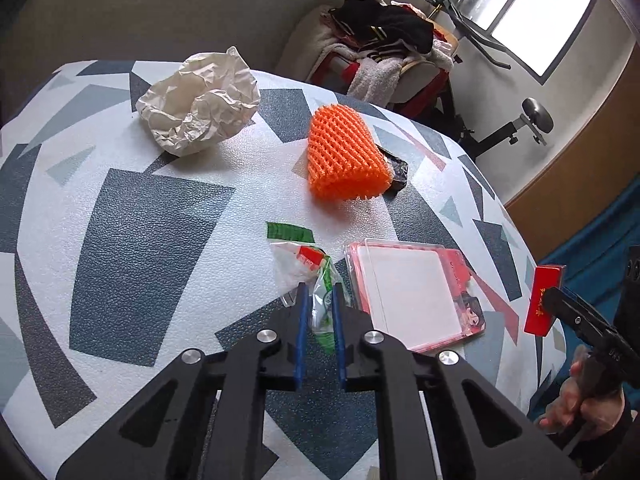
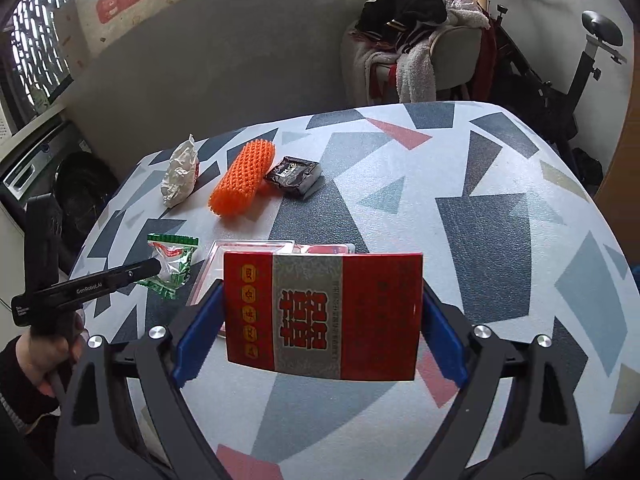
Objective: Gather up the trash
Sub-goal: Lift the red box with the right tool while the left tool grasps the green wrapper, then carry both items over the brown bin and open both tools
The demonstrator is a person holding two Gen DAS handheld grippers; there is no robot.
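The left gripper [image 1: 320, 294] has its blue fingers [image 1: 303, 320] clenched on a clear green-and-white wrapper [image 1: 308, 268], which lies on the patterned bench [image 1: 160, 220] just left of a flat clear plastic tray [image 1: 412, 292]. The right gripper [image 2: 322, 312] stands wide, its fingers [image 2: 200, 328] pressed on either side of a red box [image 2: 324, 314] held upright clear of the bench. Farther back lie a crumpled white paper bag [image 1: 196, 100], an orange foam net [image 1: 344, 156] and, touching the net's far side, a dark foil packet [image 2: 294, 176]. A hand [image 2: 44, 356] grips the left tool's handle at the right wrist view's lower left edge.
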